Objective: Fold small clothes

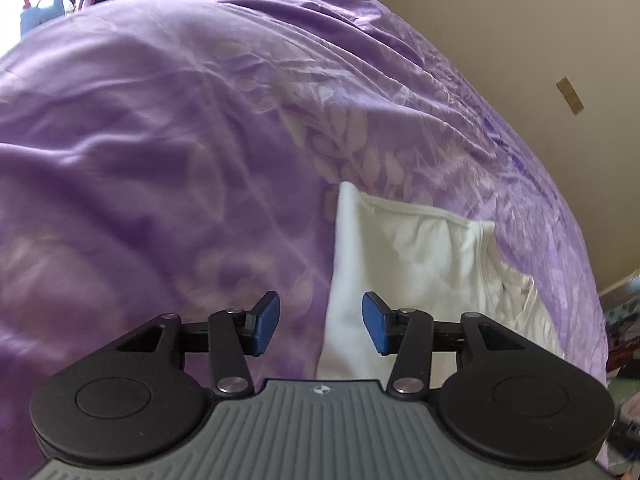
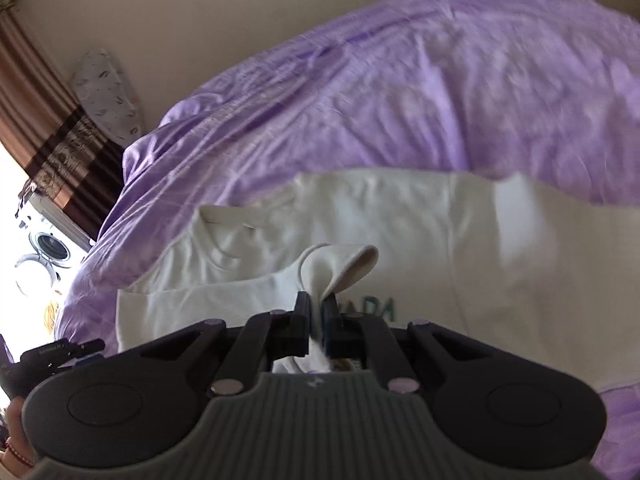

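Note:
A white T-shirt [image 2: 420, 240] with teal lettering [image 2: 372, 309] lies spread on a purple bedcover [image 2: 400, 92]. My right gripper [image 2: 318, 314] is shut on a pinched-up fold of the shirt, and a sleeve-like flap [image 2: 344, 264] curls up above the pads. In the left wrist view the same white shirt [image 1: 412, 256] lies at the lower right. My left gripper [image 1: 321, 326] hangs open over the shirt's left edge. Its blue pads [image 1: 266, 324] are well apart and press on nothing.
The purple bedcover [image 1: 160, 160] fills most of both views and is rumpled. A beige wall [image 2: 200, 20] runs behind the bed. At the left are a striped brown curtain [image 2: 44, 120], a patterned padded board [image 2: 106, 96] and a washing machine [image 2: 50, 246]. A person's hand [image 2: 14, 440] shows at the lower left.

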{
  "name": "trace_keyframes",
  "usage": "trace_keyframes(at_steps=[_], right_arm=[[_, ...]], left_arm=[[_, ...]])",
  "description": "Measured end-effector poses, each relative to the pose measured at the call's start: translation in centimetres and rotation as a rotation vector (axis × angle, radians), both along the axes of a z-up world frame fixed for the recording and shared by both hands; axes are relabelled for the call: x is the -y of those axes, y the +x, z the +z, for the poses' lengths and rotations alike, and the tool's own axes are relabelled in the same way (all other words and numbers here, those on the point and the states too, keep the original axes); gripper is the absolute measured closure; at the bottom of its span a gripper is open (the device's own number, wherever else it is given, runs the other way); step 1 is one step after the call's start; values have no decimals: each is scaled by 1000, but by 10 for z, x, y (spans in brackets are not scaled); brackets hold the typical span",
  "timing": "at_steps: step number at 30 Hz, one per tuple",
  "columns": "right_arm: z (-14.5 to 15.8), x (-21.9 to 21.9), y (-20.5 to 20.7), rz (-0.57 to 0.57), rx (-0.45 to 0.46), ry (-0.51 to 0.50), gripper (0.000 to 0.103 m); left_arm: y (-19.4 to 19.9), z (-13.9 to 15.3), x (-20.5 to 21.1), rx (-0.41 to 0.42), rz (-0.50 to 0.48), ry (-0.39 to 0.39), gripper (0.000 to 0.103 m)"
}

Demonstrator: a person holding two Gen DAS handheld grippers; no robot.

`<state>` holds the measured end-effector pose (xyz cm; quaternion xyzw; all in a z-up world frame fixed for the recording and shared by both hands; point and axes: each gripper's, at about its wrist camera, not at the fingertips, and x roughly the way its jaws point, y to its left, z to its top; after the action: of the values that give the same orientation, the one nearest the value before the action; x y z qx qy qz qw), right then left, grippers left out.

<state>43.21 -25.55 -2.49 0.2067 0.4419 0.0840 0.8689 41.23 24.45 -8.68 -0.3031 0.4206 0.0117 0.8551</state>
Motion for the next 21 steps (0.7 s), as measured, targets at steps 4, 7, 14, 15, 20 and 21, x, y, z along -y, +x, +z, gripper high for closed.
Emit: trace_keyframes(at_steps=[4, 7, 14, 15, 20, 21], right_arm=[[-19, 13, 9, 10, -9, 0, 102], [-21, 17, 7, 18, -19, -5, 102], [-15, 21, 4, 44, 15, -18, 102], [-11, 21, 2, 51, 33, -24, 102], [-23, 26, 10, 25, 30, -164, 102], [-34, 26, 15, 26, 0, -172, 102]], left_arm=[[23, -15, 3, -16, 13, 6, 48], [33, -19, 4, 3, 22, 27, 63], [23, 18, 12, 155, -12, 141, 103], [18, 25, 12, 188, -21, 157, 103], [27, 24, 10, 154, 8, 291, 103], [29, 20, 7, 135, 6, 263, 103]])
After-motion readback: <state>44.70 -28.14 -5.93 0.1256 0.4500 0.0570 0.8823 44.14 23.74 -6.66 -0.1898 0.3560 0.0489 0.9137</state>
